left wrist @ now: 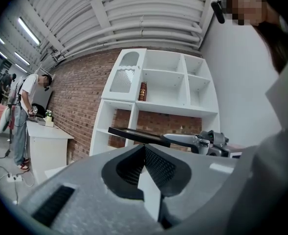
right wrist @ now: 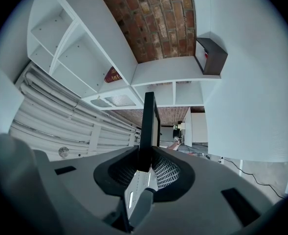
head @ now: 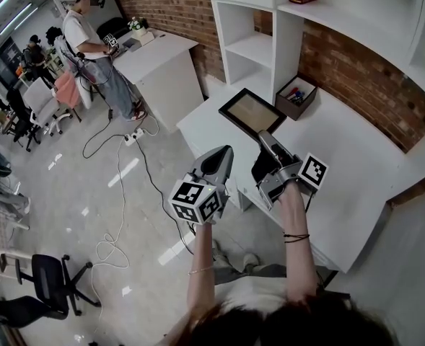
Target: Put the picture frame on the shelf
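With both arms stretched forward, the right forearm (head: 299, 251) runs up to the right gripper (head: 264, 138), which points out over the near-left part of the white desk (head: 356, 171). The left forearm (head: 200, 283) is roughly parallel to it. The left gripper (head: 225, 153) sits just left of the right one, by the desk's front edge.

Right gripper: jaws are narrow, clamped on the near edge of the picture frame (head: 252, 112). The right gripper view confirms it. The frame's dark edge stands between the pads (right wrist: 167, 173), both pads press on it, and the frame runs straight out from the jaws. That camera is rolled, so the frame reads as vertical there. The head view shows it roughly flat, picture side up.

Frame location: directly ahead of the right gripper, over the desk's left end, in front of the lower open bay of the shelf unit (head: 254, 45). It isn't in any bay. In the left gripper view it's about level, with the brick wall (head: 371, 85) visible under it, so it looks to be off the desk top.

Left gripper: jaws are together with nothing between them. The frame is ahead and to its right, clear of it.

A small brown box (head: 296, 96) sits on the desk just right of the frame's far corner. It's near the frame, but I can't tell whether they touch.
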